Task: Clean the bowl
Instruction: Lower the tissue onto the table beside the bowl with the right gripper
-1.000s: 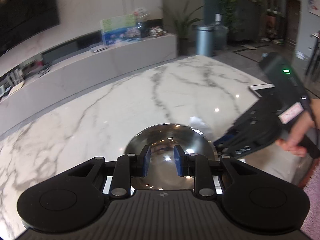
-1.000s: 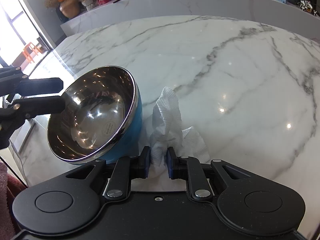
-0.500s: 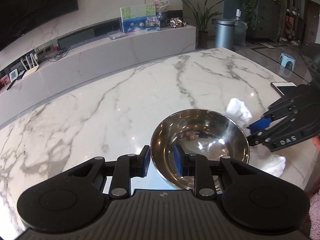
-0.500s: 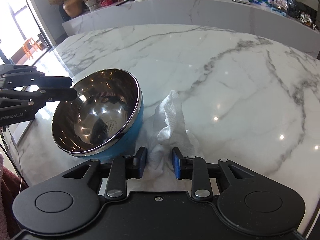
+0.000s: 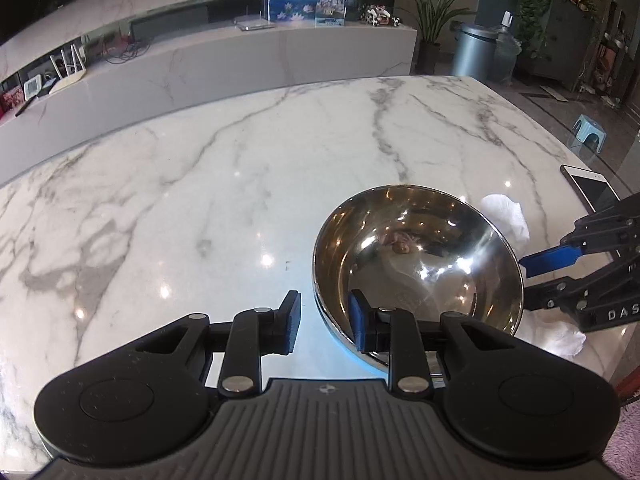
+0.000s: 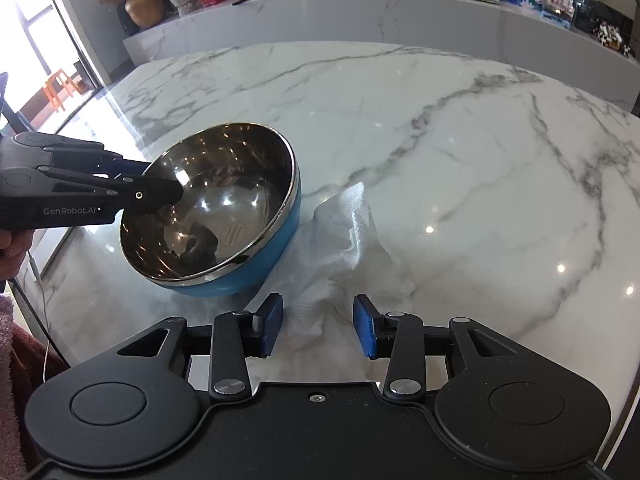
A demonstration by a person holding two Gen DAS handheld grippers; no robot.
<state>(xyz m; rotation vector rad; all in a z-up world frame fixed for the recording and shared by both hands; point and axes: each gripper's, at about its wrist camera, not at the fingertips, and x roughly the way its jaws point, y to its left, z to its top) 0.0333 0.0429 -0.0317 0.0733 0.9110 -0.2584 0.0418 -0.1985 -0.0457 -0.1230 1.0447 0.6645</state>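
Left wrist view: the marble surface (image 5: 240,184) lies bare across its far and left portions, with wide room for movement there. Its right edge runs close behind a phone (image 5: 592,190) lying flat near that edge. Right wrist view shows the left-hand edge of the surface passing just beyond the bowl, with floor below.

The bowl (image 5: 416,256), steel inside and blue outside, sits tilted at the near right part of the surface, its mouth turned toward the left tongs. The left tongs (image 5: 325,326) are clamped on the near rim of the bowl: one pad inside the steel wall, the other outside. The hand on the left tongs shows at the left edge of the right wrist view.

The right tongs (image 6: 318,326) stand apart, having just been opening. A crumpled white paper towel (image 6: 352,248) lies on the surface between the pads, which do not press on it. The towel rests just beside the bowl's blue wall, on its right in the right wrist view.

Legible writing: "GenRobot.AI" on the side of the left tongs, right wrist view; "DAS" on the right tongs, left wrist view. A round label sits inside the bowl; its text cannot be read.
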